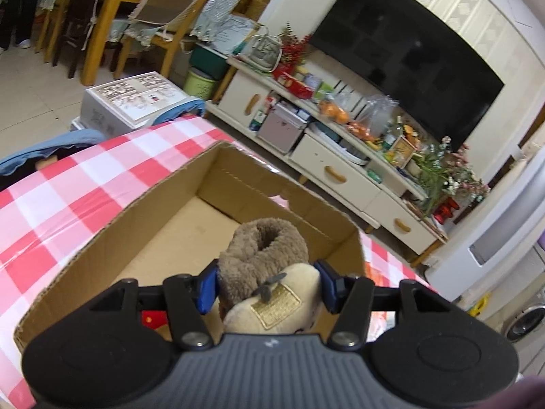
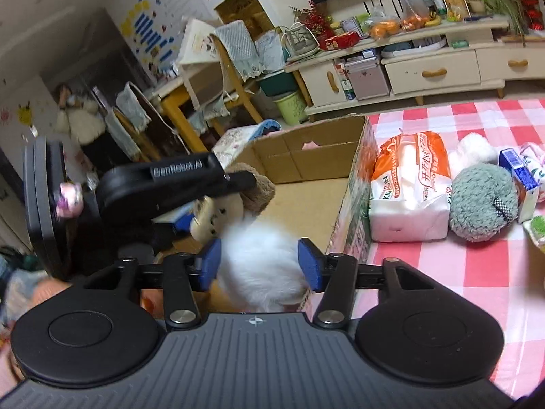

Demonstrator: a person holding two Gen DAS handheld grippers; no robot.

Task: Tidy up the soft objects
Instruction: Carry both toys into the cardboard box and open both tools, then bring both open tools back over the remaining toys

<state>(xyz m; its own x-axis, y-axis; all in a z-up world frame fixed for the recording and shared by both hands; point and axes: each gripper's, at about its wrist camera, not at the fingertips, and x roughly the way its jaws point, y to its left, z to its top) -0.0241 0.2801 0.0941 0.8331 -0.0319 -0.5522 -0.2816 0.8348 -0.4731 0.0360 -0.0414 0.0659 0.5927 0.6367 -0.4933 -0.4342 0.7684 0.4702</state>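
The left claw is clamped on a plush bootie, beige with a brown fleece cuff, held over the near end of an open cardboard box on the checked desk. The right claw stands apart over the same box; a blurred white fluffy thing shows between its blue pads, which do not press it. On the desk beside the box lie a tissue pack, a grey-green plush and a white plush.
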